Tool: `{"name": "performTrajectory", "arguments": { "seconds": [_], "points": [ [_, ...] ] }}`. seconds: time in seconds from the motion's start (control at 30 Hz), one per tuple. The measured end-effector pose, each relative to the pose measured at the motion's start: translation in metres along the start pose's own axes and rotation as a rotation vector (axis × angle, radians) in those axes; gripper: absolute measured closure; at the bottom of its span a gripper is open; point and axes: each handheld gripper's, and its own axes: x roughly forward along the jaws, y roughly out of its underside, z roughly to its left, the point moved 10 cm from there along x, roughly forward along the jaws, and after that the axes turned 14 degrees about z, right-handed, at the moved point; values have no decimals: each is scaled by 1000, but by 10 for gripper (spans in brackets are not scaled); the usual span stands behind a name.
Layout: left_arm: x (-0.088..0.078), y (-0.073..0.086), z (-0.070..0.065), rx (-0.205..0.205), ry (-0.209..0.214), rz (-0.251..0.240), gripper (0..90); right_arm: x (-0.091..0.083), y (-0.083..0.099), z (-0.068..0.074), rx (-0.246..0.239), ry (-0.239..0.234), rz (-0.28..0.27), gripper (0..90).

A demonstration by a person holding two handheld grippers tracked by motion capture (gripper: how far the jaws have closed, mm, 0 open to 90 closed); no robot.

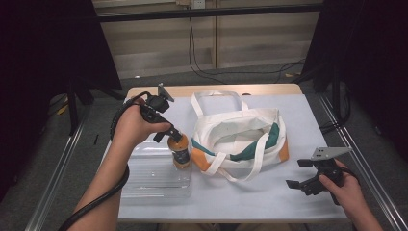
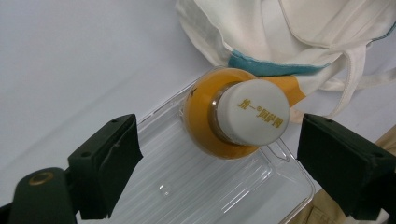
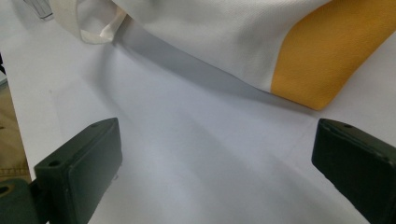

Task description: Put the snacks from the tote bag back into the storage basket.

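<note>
An orange bottle (image 1: 181,155) with a white cap (image 2: 254,116) stands upright in the right end of a clear plastic tray (image 1: 154,179). My left gripper (image 1: 169,134) hovers right over the cap. In the left gripper view its jaws stand wide apart on either side of the bottle (image 2: 201,119), touching nothing, so the left gripper (image 2: 219,140) is open. A white tote bag (image 1: 240,137) with green and orange panels lies open just right of the bottle. My right gripper (image 1: 294,172) is open and low over the table, to the right of the bag's orange corner (image 3: 336,60).
The bag's handles (image 1: 216,96) trail toward the table's far edge and over its front side. A pale cloth (image 1: 269,202) covers the table. Cables (image 1: 202,67) run across the floor behind. Metal rails flank the table on both sides.
</note>
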Motion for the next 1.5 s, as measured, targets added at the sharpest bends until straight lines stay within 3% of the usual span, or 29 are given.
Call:
{"name": "performTrajectory", "arguments": {
  "seconds": [0.33,1.0,1.07,1.17,1.2,1.5],
  "points": [
    [1,2,-4,1,14,-43,130,-1,2,0,6,5,2,14],
    [15,20,-3,14,20,-36,129,1,0,0,-1,1,5,14],
    [16,20,-3,-2,17,-52,130,1,0,1,0,-1,5,14],
    [18,23,-2,6,15,-51,129,2,0,1,0,-2,9,14],
    [19,23,-3,-11,21,-59,129,2,0,1,0,-2,8,14],
    [29,32,1,-13,16,-58,126,2,0,1,-1,-1,8,14]
  ]
}}
